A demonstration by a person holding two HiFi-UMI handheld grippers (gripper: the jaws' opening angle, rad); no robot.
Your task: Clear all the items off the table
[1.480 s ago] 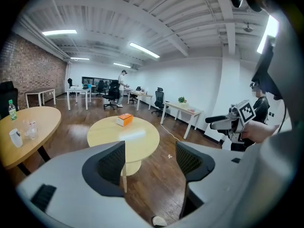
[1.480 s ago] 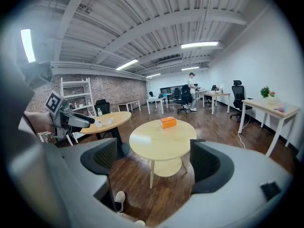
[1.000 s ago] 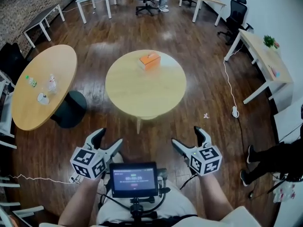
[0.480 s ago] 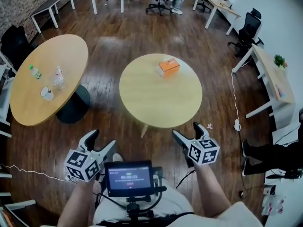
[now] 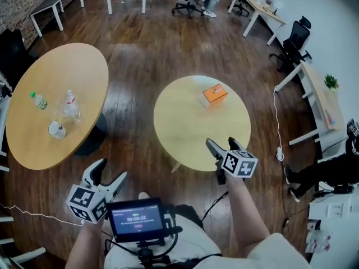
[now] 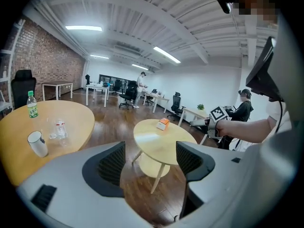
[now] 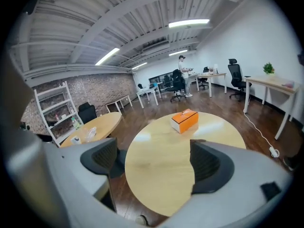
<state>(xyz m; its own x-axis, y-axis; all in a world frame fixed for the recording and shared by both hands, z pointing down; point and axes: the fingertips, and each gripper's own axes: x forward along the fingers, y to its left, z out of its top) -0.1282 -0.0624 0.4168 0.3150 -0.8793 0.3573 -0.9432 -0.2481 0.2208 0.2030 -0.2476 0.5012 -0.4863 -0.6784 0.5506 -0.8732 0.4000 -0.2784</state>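
Nearest the person, a small screen (image 5: 136,219) sits at chest height. Just beside it on the left, the left hand-held gripper (image 5: 107,175) hangs over the wooden floor (image 5: 134,83) with its jaws wide and nothing between them. The right hand-held gripper (image 5: 223,146) reaches further out, above the near edge of the round table (image 5: 185,133). Its jaws also stand wide and empty, and its own view looks across the bare tabletop.

The only item on that table is an orange box (image 5: 215,94), lying flat on the far side, towards the right and well apart from both grippers. It looks like a cardboard tissue box, so it is probably light, with thin walls that dent if squeezed hard. The smooth card may slip a little. The best hold appears to be across its narrow width, with the pads on the two long sides near the middle and only gentle pressure.

Further left stands a larger table (image 5: 33,144). It carries a green-capped bottle (image 5: 38,100), a clear bottle (image 5: 71,106) and a white mug (image 5: 56,130). White desks and office chairs line the far end of the room.
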